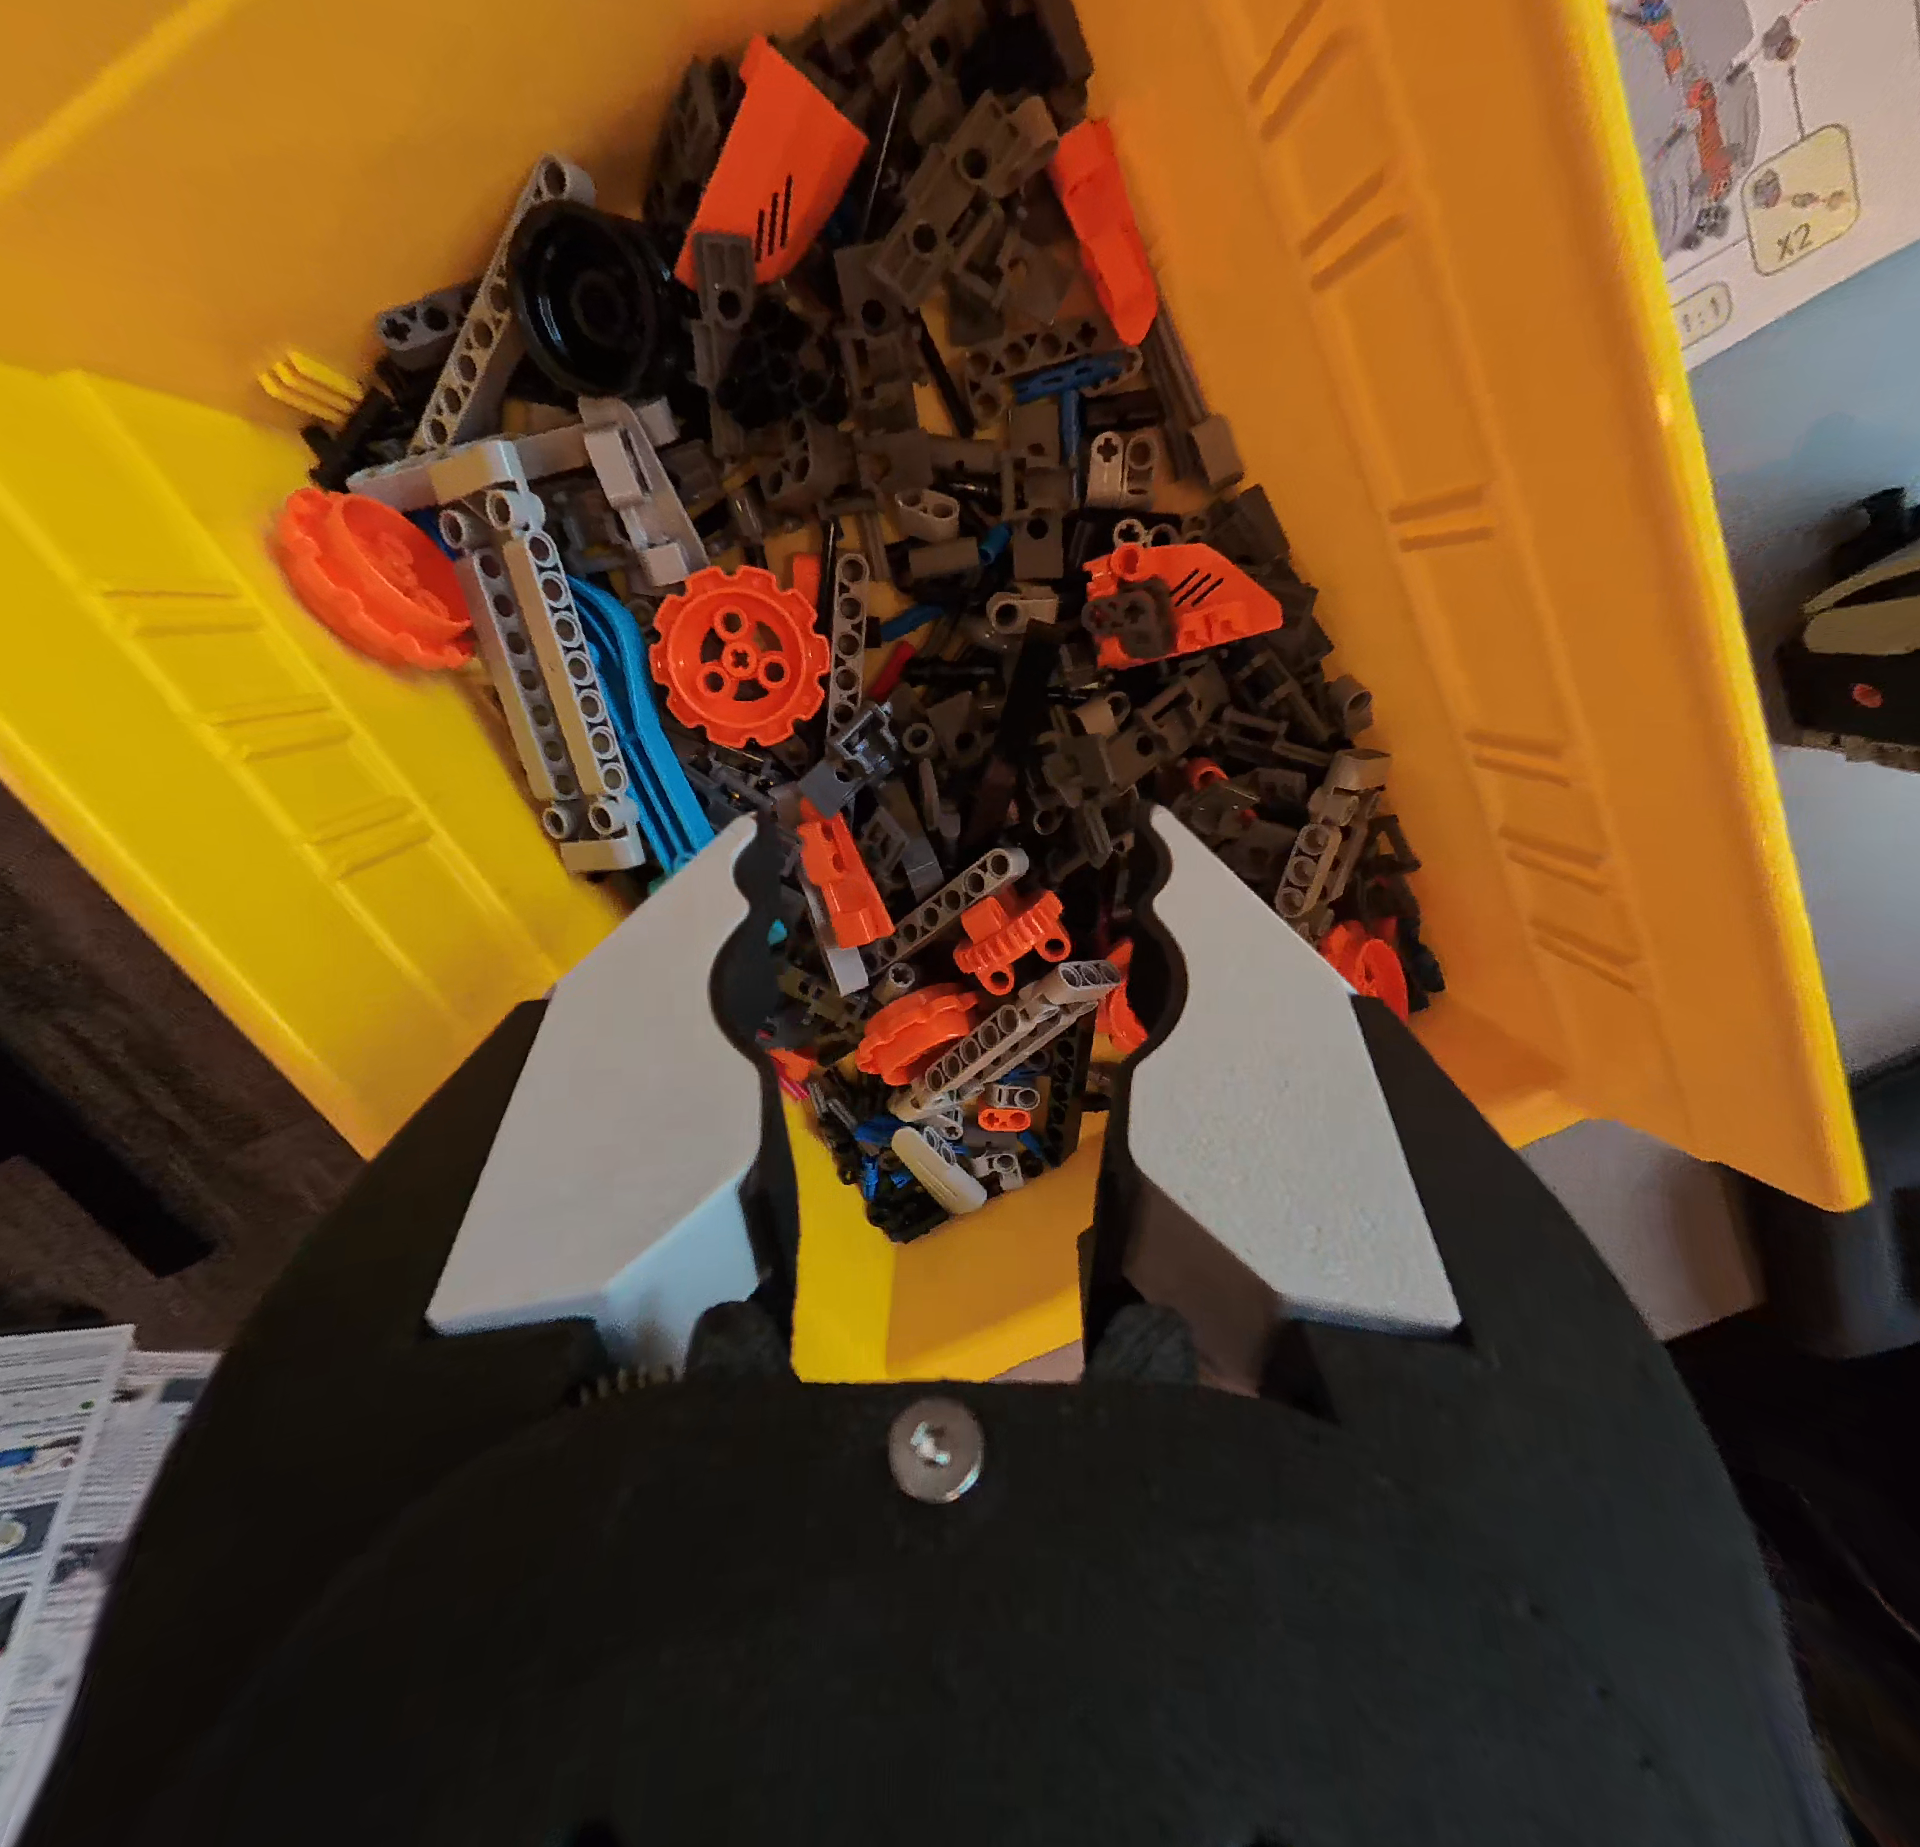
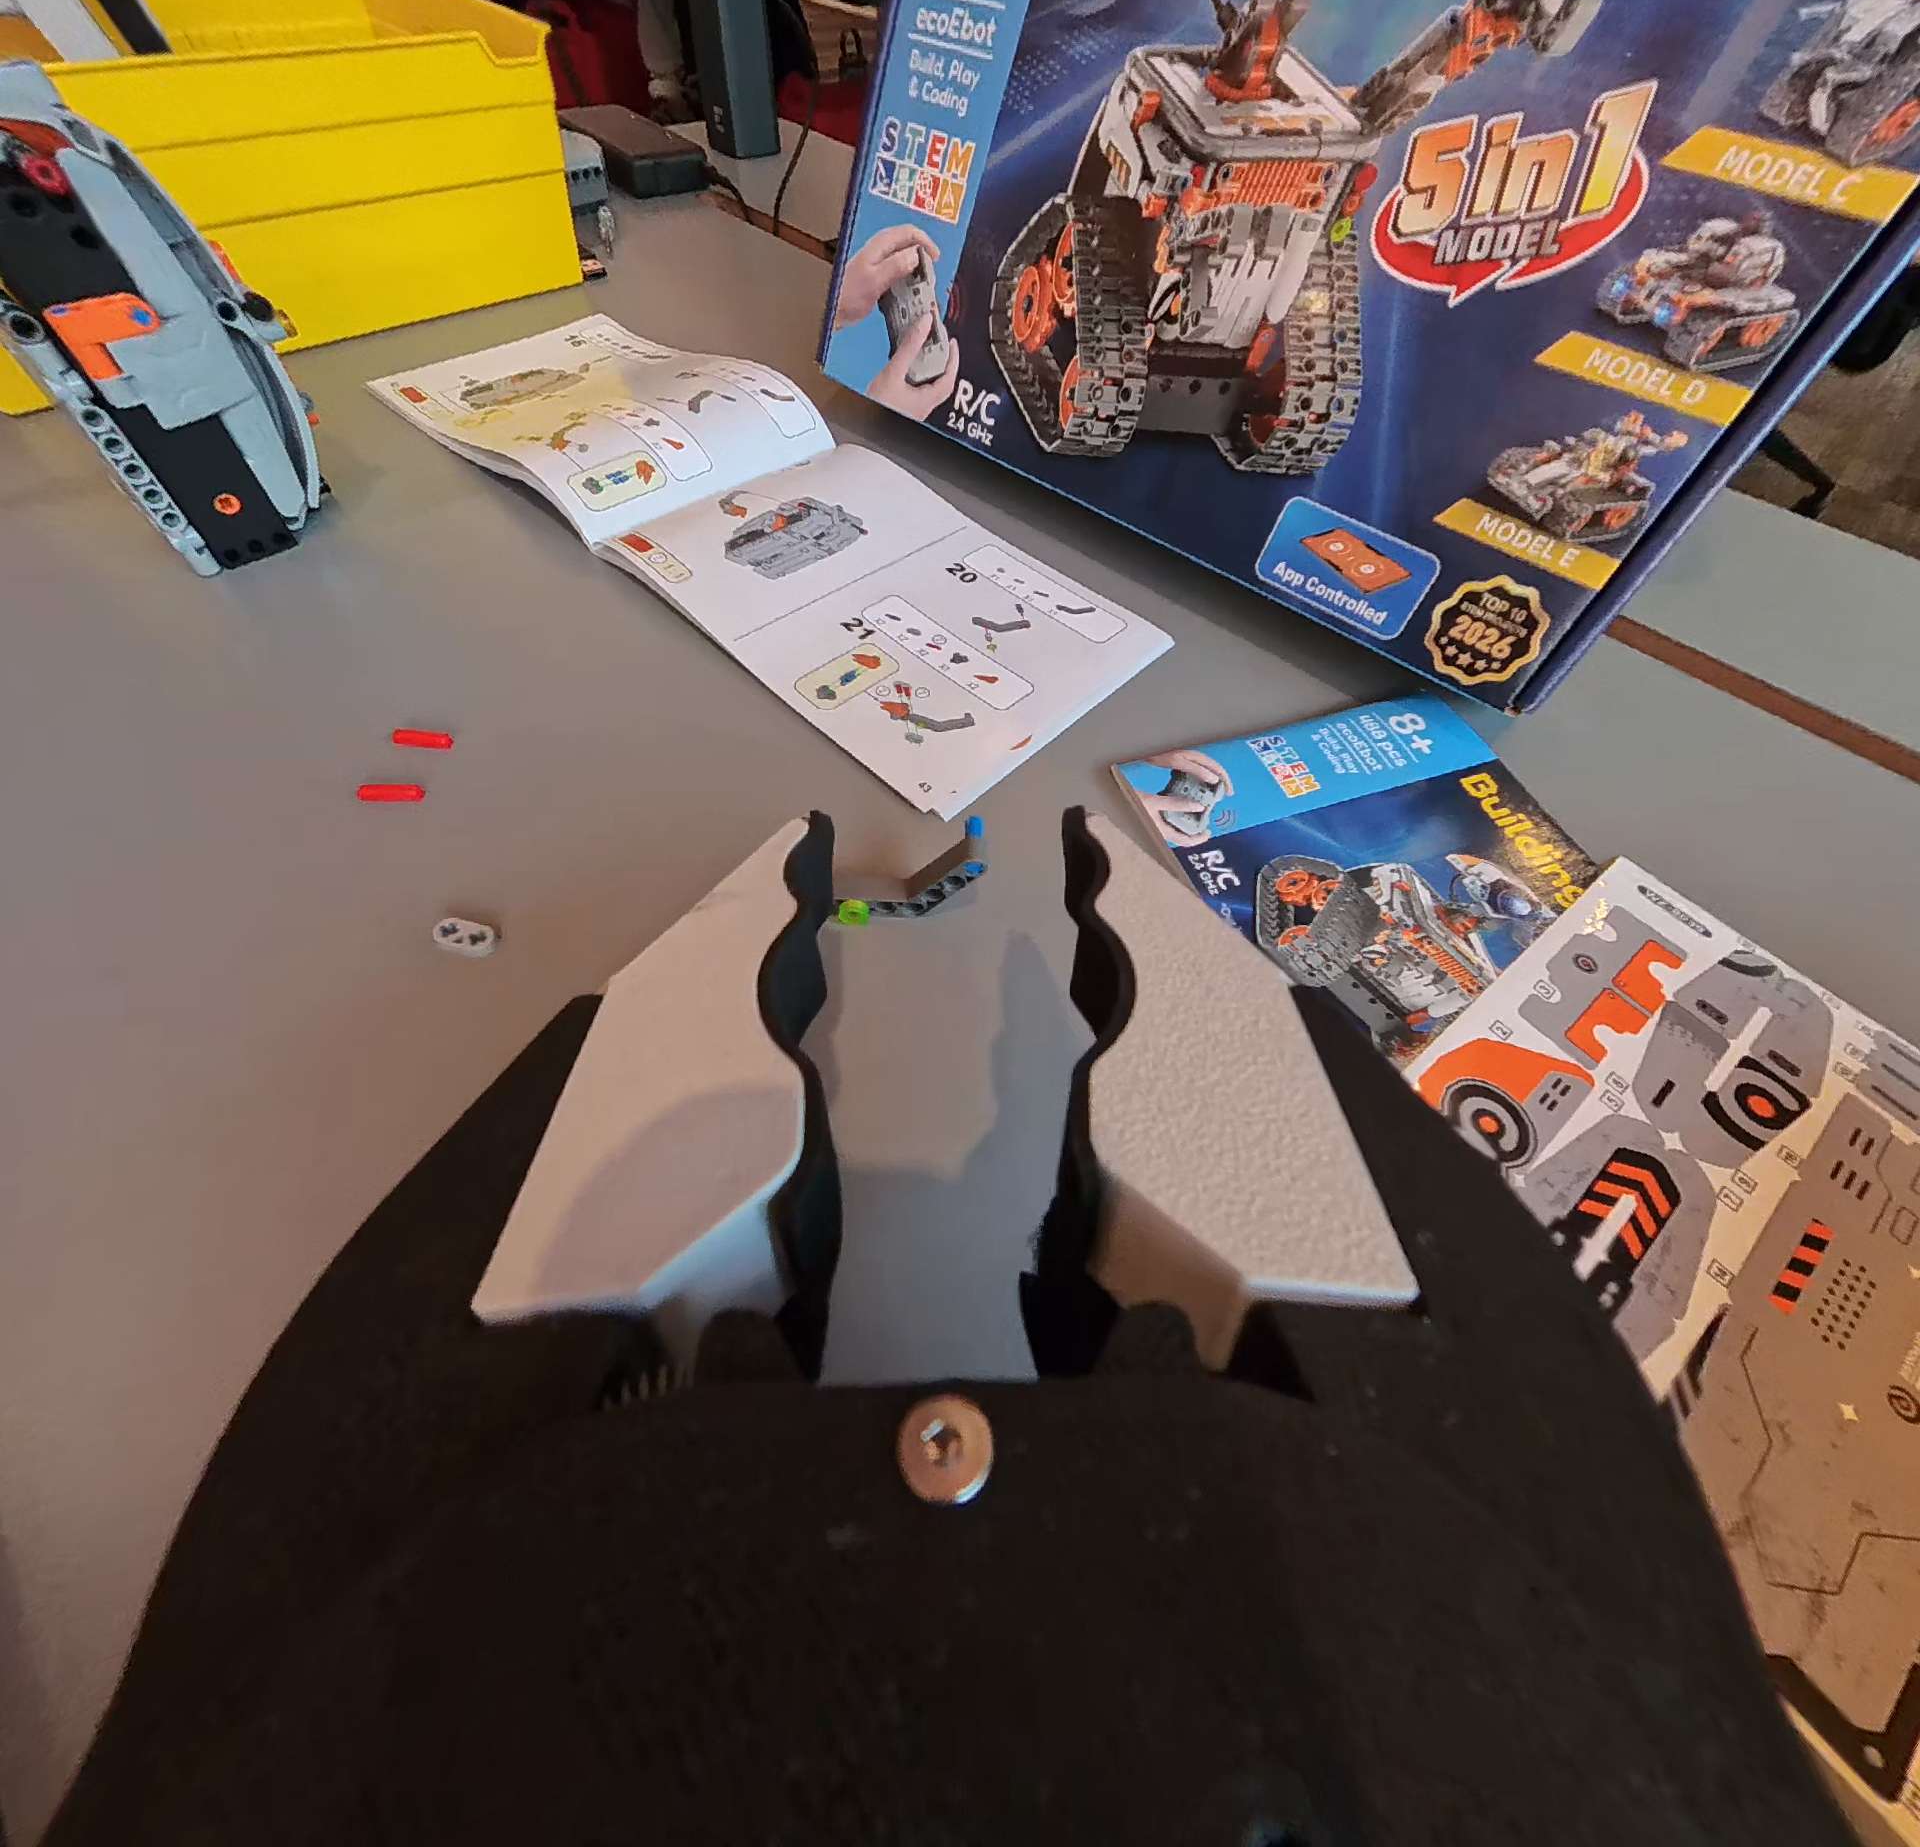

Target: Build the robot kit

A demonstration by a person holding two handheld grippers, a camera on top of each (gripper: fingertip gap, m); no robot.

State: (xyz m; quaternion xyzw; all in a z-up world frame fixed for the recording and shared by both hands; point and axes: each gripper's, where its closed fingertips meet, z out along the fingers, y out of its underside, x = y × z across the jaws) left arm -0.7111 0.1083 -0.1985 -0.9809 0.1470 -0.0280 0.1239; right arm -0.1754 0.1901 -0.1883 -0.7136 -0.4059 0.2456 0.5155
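My left gripper [image 1: 951, 826] is open and empty above a yellow bin [image 1: 1455, 550] filled with several loose building pieces in grey, black and orange. An orange gear wheel [image 1: 740, 656] and a small orange piece [image 1: 844, 878] lie just beyond its fingertips. My right gripper [image 2: 945, 826] is open and empty, low over the grey table [image 2: 260, 966]. A small bent grey beam with blue pins and a green end [image 2: 920, 883] lies on the table between its fingertips.
An open instruction booklet [image 2: 769, 550], a closed booklet [image 2: 1371, 862] and a sticker sheet [image 2: 1714, 1122] lie on the table. A large printed box [image 2: 1351, 291] stands behind. Two red pins [image 2: 405, 767], a small grey connector [image 2: 465, 933], a partly built model [image 2: 145, 343] and the yellow bin [image 2: 343, 166] are left. Left tips to right tips: about 55 cm. From my left tips it is roughly 4 cm to the small orange piece [image 1: 844, 878]; from my right, 55 cm. My left gripper's tips are some 5 cm from the orange gear wheel [image 1: 740, 656].
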